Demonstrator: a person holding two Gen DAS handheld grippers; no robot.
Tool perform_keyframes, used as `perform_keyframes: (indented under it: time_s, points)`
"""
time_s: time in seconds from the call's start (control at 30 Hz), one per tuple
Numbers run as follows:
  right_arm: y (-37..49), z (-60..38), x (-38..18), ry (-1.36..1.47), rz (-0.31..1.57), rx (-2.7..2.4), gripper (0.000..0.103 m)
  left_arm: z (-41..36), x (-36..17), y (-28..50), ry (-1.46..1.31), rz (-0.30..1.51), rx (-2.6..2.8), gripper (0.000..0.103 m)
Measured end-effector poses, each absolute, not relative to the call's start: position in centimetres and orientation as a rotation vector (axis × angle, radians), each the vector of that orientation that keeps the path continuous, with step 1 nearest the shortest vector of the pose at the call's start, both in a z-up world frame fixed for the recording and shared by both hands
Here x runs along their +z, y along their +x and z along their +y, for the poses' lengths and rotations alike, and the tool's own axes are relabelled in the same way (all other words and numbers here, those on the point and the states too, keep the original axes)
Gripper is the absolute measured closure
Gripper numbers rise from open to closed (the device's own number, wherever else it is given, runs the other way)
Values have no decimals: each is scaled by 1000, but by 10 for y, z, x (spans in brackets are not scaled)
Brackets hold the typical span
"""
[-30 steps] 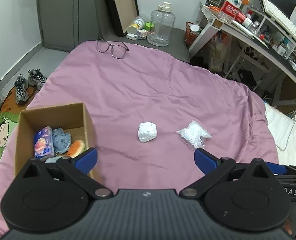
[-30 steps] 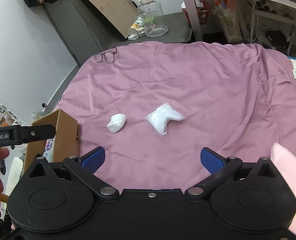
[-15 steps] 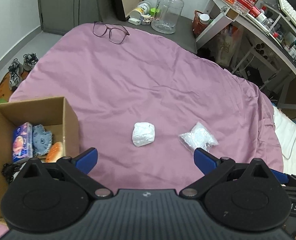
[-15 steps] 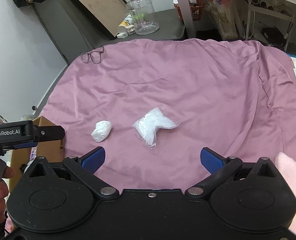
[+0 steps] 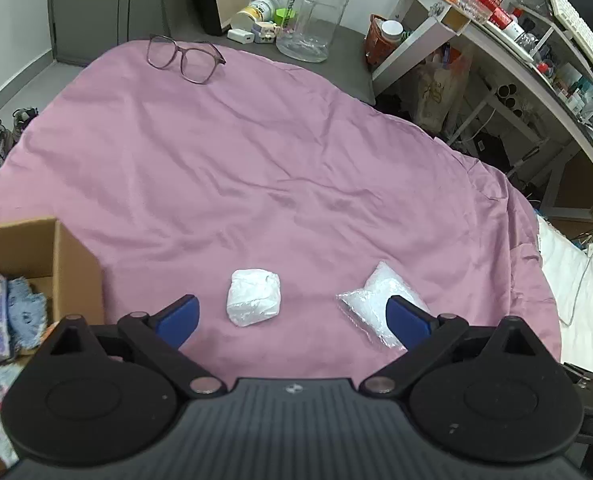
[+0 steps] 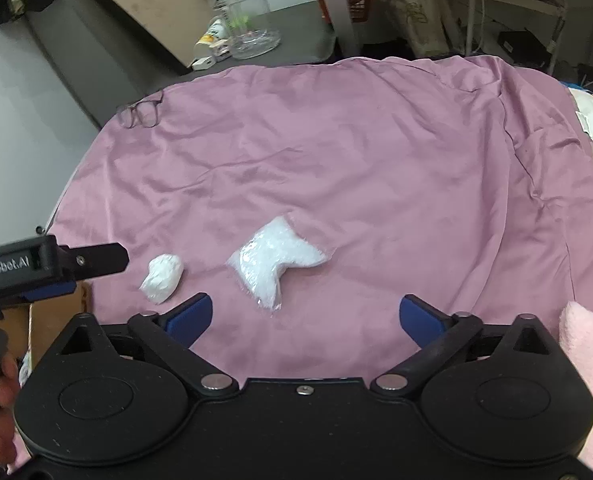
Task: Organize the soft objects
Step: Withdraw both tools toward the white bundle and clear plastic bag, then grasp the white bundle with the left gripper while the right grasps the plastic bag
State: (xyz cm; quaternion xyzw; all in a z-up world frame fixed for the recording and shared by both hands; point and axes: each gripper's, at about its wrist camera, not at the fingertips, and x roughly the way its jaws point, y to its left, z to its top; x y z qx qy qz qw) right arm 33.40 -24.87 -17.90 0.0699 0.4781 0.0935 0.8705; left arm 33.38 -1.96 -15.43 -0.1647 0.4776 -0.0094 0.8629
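Note:
A small white wrapped bundle [image 5: 253, 297] lies on the purple bed sheet [image 5: 280, 168], just ahead of my left gripper [image 5: 292, 318], whose blue pads stand wide apart with nothing between them. To its right lies a clear plastic bag of white stuff [image 5: 370, 304], partly behind the right pad. In the right wrist view the same bag [image 6: 276, 260] lies just ahead of my right gripper [image 6: 306, 316]; its jaws are closing but stand wide, nothing between them. The bundle [image 6: 161, 273] is left of it, near the left gripper's body [image 6: 48, 266].
A cardboard box [image 5: 36, 256] with several soft items stands at the sheet's left edge. Glasses [image 5: 184, 56] lie at the far end, a big clear jug [image 5: 312, 16] on a bench beyond. A cluttered desk [image 5: 536, 52] is to the right. A pink plush thing [image 6: 588, 380] is beside the right gripper.
Both grippers have sunk and moved forward toward the white bundle and the plastic bag, which now sit closer to the pads. The box has slid toward the left edge of the left wrist view.

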Motion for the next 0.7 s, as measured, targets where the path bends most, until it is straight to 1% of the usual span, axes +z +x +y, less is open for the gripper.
perform_keyframes:
  time_s: [0.03, 0.07, 0.13, 0.27, 0.37, 0.43, 0.57, 0.67, 0.7]
  points:
    - [336, -249, -181, 152, 1004, 191, 16, -20, -157, 336, -345, 995, -22, 3]
    - [339, -249, -184, 162, 1014, 190, 19, -21, -161, 338, -345, 991, -20, 3]
    - [344, -249, -188, 189, 1030, 194, 29, -21, -169, 342, -352, 991, -4, 4]
    - [355, -248, -196, 216, 1057, 198, 41, -21, -183, 350, -377, 1001, -1, 7]
    - [363, -242, -202, 216, 1071, 208, 43, -21, -195, 356, -345, 1010, 6, 8]
    - [368, -237, -207, 206, 1081, 215, 44, -18, -205, 359, -368, 1025, 19, 12]
    - [377, -225, -217, 196, 1106, 223, 46, -15, -223, 366, -375, 1052, 34, 16]
    - [382, -218, -225, 188, 1120, 217, 50, -11, -233, 368, -400, 1066, 42, 22]
    - [383, -217, -228, 185, 1126, 209, 52, -9, -235, 369, -403, 1067, 47, 25]
